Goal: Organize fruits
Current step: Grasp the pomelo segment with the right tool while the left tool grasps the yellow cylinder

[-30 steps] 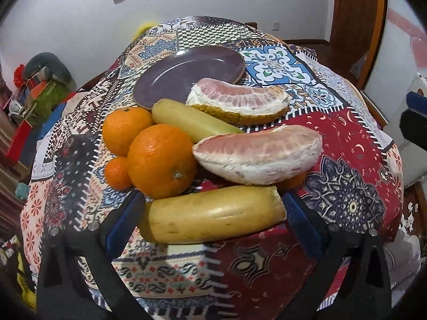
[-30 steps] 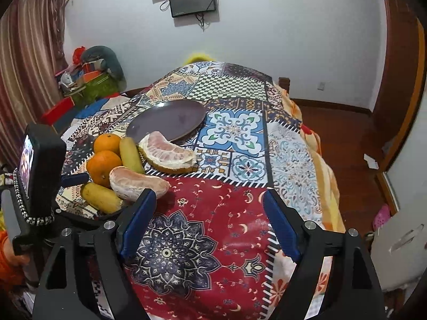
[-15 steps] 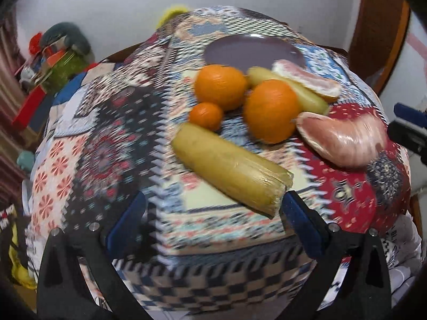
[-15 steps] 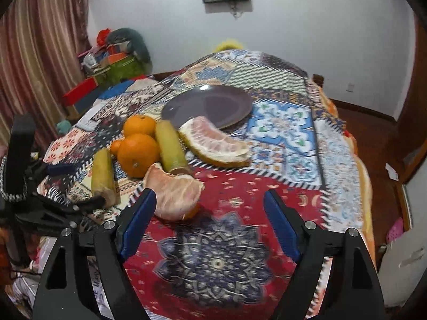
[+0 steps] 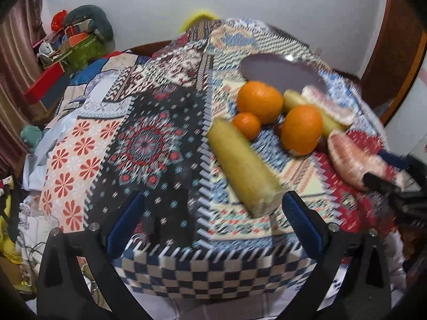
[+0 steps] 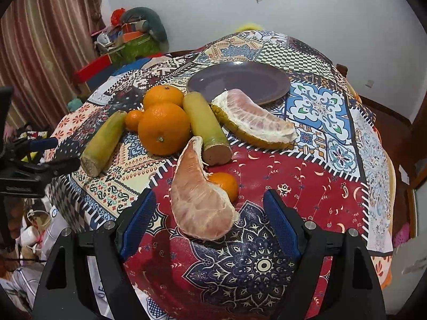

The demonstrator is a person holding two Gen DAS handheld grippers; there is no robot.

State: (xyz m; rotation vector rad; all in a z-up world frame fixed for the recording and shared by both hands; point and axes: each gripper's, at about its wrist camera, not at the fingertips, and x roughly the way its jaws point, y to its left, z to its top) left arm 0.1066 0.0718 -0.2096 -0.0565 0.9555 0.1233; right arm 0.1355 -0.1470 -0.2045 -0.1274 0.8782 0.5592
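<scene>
Right wrist view: right tongs [image 6: 206, 220] wide around pomelo wedge [image 6: 198, 194]; left tongs [image 5: 213, 220] wide near table edge [image 5: 213, 277]

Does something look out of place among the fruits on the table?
Yes. The purple plate holds nothing, while all the fruit lies on the tablecloth. One small orange is half hidden under the near pomelo piece.

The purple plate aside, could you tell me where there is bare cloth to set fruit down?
Free: the blue-tiled cloth right of the pomelo wedge, and the dark floral patch left of the cane piece. Crowded: around the oranges.
</scene>
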